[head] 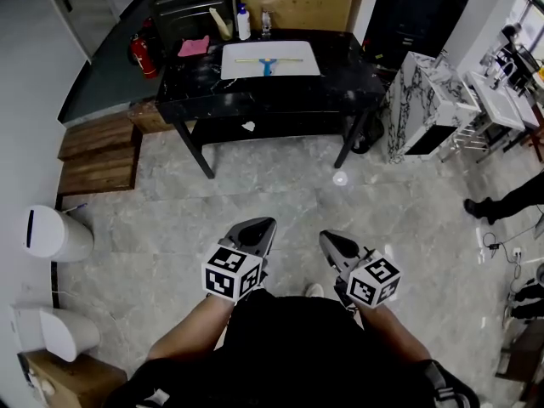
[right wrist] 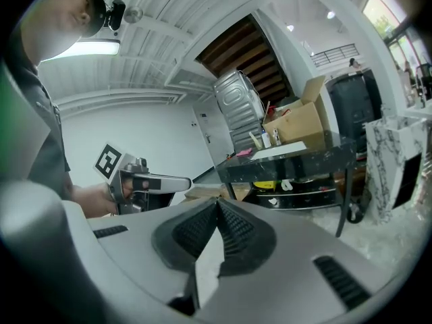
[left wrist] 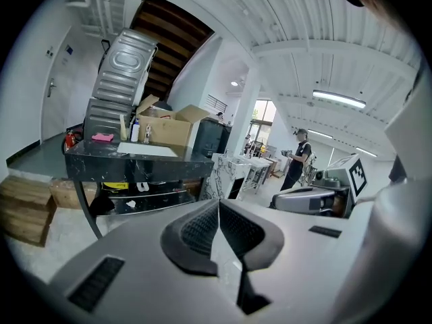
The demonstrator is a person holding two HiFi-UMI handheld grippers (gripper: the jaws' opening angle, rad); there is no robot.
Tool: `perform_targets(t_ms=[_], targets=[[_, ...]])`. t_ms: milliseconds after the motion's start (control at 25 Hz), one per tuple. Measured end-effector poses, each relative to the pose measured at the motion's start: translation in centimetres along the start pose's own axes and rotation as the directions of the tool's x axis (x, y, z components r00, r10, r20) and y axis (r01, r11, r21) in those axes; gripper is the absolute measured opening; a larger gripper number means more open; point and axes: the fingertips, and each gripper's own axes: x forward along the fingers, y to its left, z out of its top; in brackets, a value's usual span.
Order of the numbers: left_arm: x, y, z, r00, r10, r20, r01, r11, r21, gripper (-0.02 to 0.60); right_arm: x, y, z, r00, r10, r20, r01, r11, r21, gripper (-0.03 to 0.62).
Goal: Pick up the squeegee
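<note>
Head view had the squeegee [head: 268, 62] lying flat on a white mat [head: 293, 68] on the black bench [head: 195, 96], top centre of frame, well apart from both hands. Left claw [head: 262, 228] and right claw [head: 330, 241] sat low in frame, each pressed together on nothing. Best play, I reckoned: walk in close, spread one claw, and come down across the blue handle, not the thin blade.
</note>
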Motion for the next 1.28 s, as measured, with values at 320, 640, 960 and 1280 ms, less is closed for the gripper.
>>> perform_targets(t_ms=[320,640,960,1280], targets=[[-0.7,1.7,1.1,1.000,-0.020,0.018,0.019,0.999,0.029,0.018,1.8,1.1,0.9,1.000,-0.020,0.013,0.020,1.000,-0.018,0.008],[-2.0,4.4,1.8,0.999,-0.026,0.025,0.025,0.999,0.036,0.018,4.4,2.6,1.3,0.999,-0.030,0.019,0.030,0.999,-0.016,0.009],[-4.3,7.6,2.1,0.999,-0.015,0.039,0.014,0.999,0.032,0.018,7.4,5.0,1.6,0.999,-0.031,0.030,0.031,0.999,-0.016,0.009],[-6.4,10.2,1.1,0.999,-0.019,0.037,0.018,0.999,0.027,0.018,9.9,7.3,1.0,1.000,-0.028,-0.006,0.028,0.999,-0.030,0.009]])
